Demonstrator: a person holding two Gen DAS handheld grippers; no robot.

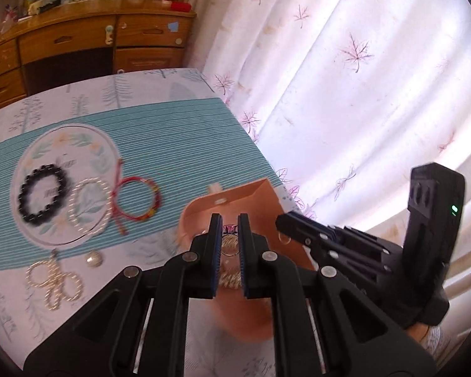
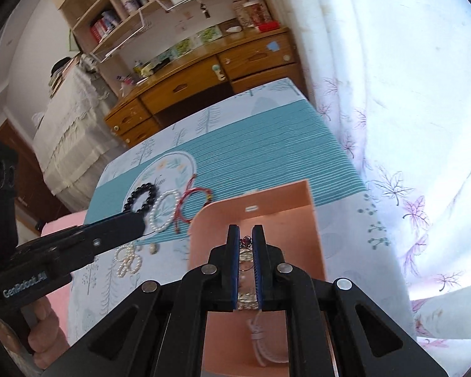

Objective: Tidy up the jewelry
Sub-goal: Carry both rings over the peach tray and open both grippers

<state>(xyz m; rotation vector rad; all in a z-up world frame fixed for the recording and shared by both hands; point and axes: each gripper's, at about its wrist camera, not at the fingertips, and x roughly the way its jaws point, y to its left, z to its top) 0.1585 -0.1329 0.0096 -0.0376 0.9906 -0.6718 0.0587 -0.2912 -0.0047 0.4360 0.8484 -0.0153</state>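
Hovering both claws over the open pink box (image 2: 260, 216), I am keeping my left claw (image 1: 229, 224) and right claw (image 2: 245, 235) pinched nearly shut with no visible grip, and judging I should steady before reaching for the bracelets: black beads (image 1: 42, 196), pearls (image 1: 91, 205) and red cord (image 1: 135, 201) at ten o'clock on the table (image 1: 160, 132). My fingers are hiding most of the box's gold and pink pieces, and blur is smearing detail.

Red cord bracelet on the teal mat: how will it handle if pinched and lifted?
The red cord bracelet is probably floppy: thin cord, loose tails trailing. Likely very light. It overlaps the pearl bracelet, so a lift may drag that along.
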